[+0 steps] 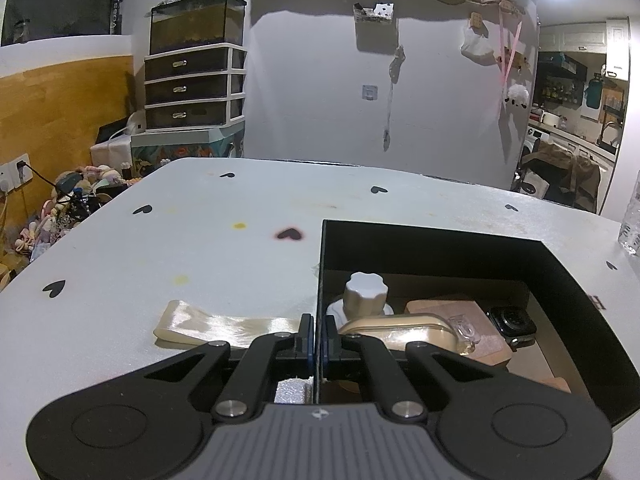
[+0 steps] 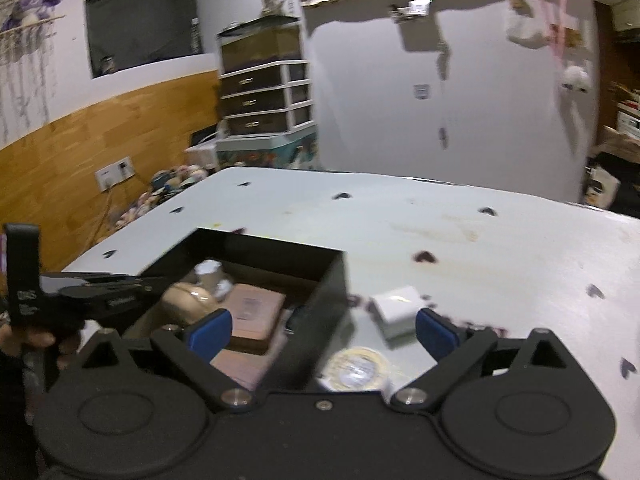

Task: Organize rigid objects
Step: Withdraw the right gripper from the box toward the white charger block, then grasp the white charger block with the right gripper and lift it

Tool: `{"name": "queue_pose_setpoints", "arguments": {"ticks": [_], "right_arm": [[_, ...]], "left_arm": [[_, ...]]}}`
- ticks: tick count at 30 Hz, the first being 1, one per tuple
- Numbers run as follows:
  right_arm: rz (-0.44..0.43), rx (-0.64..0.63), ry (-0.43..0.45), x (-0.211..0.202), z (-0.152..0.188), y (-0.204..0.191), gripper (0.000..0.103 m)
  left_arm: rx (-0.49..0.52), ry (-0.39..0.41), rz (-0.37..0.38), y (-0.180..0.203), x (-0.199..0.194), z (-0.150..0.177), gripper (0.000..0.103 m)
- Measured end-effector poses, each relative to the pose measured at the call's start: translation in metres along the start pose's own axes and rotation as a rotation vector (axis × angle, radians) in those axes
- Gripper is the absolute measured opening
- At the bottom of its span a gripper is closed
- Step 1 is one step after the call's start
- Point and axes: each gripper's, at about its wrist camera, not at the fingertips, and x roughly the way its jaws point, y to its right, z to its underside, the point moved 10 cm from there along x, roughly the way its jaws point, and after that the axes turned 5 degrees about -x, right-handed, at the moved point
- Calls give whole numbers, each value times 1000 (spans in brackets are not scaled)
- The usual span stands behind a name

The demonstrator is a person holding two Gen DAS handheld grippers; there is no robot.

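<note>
Left gripper (image 1: 319, 338) pinched tight on near-left wall of black box (image 1: 440, 240); right gripper (image 2: 323, 330) spread wide, holding nothing, straddling box's right wall; tape roll (image 2: 359, 368) just below it on table (image 2: 480, 240), white block (image 2: 394, 308) beyond (blurred); inside box: white-capped bottle (image 1: 366, 294), smartwatch (image 1: 512, 324).

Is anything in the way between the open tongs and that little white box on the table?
No. The right tongs are open, and only bare table lies before the white box. The black box's wall stands to its left.
</note>
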Motion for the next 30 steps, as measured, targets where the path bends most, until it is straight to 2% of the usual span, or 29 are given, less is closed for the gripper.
{"name": "queue_pose_setpoints", "arguments": {"ticks": [4,7,11,17,26,28,30], "right_arm": [[62,34,9,8,13,23,99],[103,11,21,21,17,36,97],[85,-64,22,45,17,45,88],[67,-137,-32,84,17,52,75],[67,-159,-81,122,14,48,75],[77,-159,-89,126,15,48,72],[72,-148,-88,126,15,48,63]], "left_arm": [[-5,5,-1,0,0,0,3],[-7,8,-1,-1,0,0,3],[-10,9,3,0,-1,0,3],[-12,12,5,0,-2,0,3],[-16,13,8,-1,-2,0,3],[-18,13,8,-1,-2,0,3],[-16,12,7,-1,-2,0,3]]}}
